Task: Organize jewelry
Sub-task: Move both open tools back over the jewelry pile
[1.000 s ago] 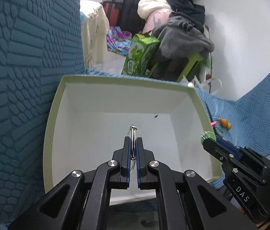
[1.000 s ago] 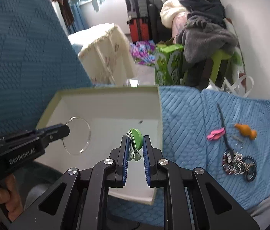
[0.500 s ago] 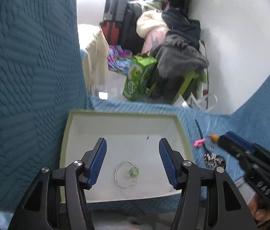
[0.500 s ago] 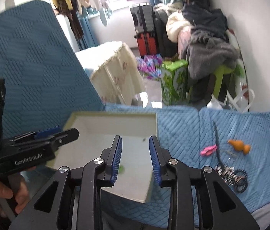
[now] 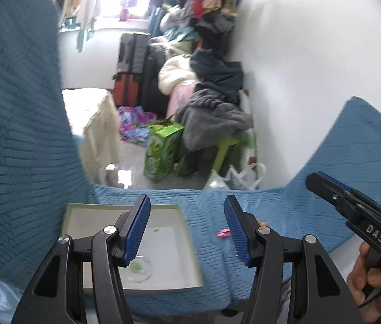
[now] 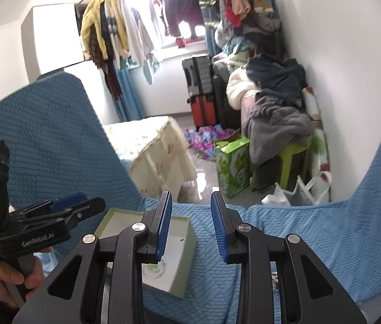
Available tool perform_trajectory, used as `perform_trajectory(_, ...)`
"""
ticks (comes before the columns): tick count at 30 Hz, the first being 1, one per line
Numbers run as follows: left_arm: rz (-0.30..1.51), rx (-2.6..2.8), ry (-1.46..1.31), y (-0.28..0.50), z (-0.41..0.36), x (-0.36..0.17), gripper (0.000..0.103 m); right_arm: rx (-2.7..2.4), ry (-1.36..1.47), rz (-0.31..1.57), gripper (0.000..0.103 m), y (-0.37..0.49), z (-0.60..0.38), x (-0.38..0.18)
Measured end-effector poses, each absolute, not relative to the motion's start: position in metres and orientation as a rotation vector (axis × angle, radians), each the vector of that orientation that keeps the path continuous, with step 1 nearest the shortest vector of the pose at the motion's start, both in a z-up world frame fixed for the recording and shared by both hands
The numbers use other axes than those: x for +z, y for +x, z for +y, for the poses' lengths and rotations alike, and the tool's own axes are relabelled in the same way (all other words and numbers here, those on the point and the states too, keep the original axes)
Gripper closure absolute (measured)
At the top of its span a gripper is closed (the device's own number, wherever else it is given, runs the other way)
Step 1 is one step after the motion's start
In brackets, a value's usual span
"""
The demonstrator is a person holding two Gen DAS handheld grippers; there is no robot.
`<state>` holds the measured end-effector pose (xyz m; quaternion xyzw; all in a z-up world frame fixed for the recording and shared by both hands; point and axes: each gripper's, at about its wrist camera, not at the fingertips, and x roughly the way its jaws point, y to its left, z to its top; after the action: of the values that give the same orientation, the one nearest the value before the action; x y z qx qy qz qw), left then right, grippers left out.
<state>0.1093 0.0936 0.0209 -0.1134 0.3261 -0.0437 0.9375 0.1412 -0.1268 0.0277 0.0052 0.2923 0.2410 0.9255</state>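
Both grippers have lifted away from the box [image 5: 187, 229] since the earlier frames, where the left one pinched a thin ring and the right one a green piece over its white floor. Those two pieces now lie together inside the box, near its front wall: the clear ring [image 5: 140, 268] with the green piece [image 5: 137, 266] within its loop.

Going left to right from the box: the left gripper [image 5: 186, 229] hangs above and in front of the box, its blue pads spread wide with nothing between them; the jaws have just been opening. Right of the box, on the blue quilted cover [image 5: 312, 216], lies a small pink item [image 5: 222, 233], and just past it a bit of orange, mostly hidden behind the gripper finger. Farther right, the right gripper [image 6: 190, 226] is held in a hand [image 5: 366, 275]; in its own view its pads stand apart and empty, less wide than the left pair, having just been opening too. Behind the box, a green carton [image 5: 163, 151] stands on the floor.
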Motion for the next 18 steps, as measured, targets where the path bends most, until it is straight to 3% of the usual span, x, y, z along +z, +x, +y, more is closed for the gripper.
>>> perform_trajectory(18, 0.737, -0.176, -0.247, 0.107, -0.028, -0.044, 0.046, 0.403, 0.017, 0.610, 0.075, 0.119, -0.240, -0.016)
